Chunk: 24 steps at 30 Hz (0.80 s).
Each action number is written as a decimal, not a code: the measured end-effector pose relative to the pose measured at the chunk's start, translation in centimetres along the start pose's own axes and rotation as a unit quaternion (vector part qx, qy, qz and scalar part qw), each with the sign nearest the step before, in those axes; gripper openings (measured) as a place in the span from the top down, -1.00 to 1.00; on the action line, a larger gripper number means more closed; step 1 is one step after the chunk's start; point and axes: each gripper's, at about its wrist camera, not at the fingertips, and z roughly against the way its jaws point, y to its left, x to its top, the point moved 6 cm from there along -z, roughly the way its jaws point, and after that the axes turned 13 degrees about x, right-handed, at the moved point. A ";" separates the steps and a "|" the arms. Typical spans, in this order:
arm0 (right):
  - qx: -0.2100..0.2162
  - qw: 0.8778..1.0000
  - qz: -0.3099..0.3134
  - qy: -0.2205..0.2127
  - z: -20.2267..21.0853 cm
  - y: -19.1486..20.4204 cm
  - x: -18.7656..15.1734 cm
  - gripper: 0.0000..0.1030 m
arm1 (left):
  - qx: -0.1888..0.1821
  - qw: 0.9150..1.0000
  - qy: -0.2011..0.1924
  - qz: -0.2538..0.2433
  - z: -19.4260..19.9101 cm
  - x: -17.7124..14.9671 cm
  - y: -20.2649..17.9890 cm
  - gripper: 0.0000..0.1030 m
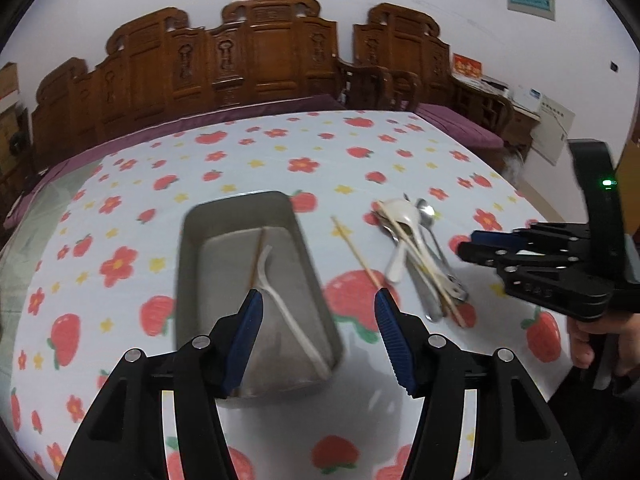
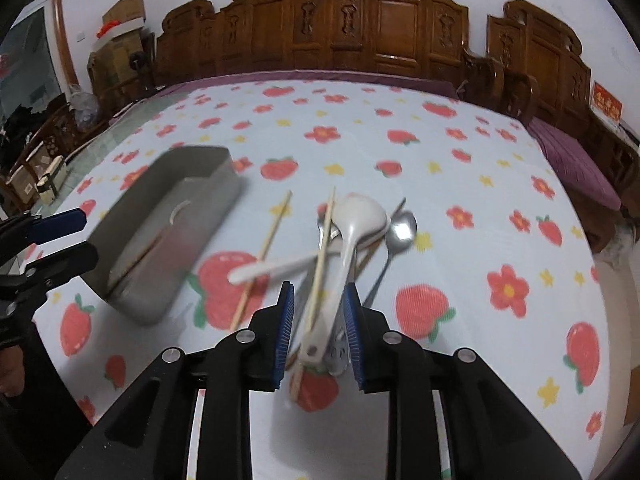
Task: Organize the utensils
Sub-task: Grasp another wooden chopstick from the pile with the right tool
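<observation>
A grey metal tray [image 1: 192, 240] lies on the strawberry tablecloth and holds a white plastic fork [image 1: 280, 300] and a chopstick [image 1: 256, 256]. My left gripper [image 1: 318, 320] is open and empty above the tray's near end. A pile of utensils [image 1: 416, 248] lies right of the tray, with a loose chopstick [image 1: 356, 252] between them. In the right wrist view my right gripper [image 2: 318, 312] is open, its jaws on either side of a white spoon's handle [image 2: 340, 280] and a chopstick [image 2: 322, 264] in the pile. The tray [image 2: 224, 176] is to its left.
Carved wooden benches [image 1: 256, 60] with purple cushions stand behind the table. A metal spoon [image 2: 400, 232] lies at the pile's right. Cardboard boxes [image 2: 120, 16] are stacked at the far left. The table edge is close on the right in the left wrist view.
</observation>
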 end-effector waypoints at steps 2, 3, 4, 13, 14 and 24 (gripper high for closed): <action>0.005 1.000 -0.010 0.001 -0.6 -0.4 -0.6 0.46 | -0.003 1.000 -0.001 -0.007 -0.1 -0.3 -1.1 -0.08; 0.007 1.000 -0.017 0.002 -0.9 -0.6 -0.9 0.46 | -0.004 1.000 -0.002 -0.011 -0.1 -0.5 -1.5 -0.08; 0.010 1.000 -0.020 0.003 -1.2 -0.7 -1.1 0.46 | -0.005 1.000 -0.002 -0.013 -0.2 -0.6 -1.7 -0.08; -0.003 1.000 -0.024 0.001 -2.3 -2.2 -1.4 0.46 | -0.015 0.999 0.004 -0.030 -1.1 -0.7 -2.8 -0.08; -0.003 1.000 -0.029 -0.004 -2.2 -2.5 -1.2 0.46 | -0.014 0.999 0.005 -0.034 -1.2 -0.5 -3.1 -0.08; 0.023 0.998 -0.045 -0.035 -0.7 -3.9 0.0 0.46 | -0.014 0.998 0.028 -0.056 -3.3 0.7 -5.7 -0.08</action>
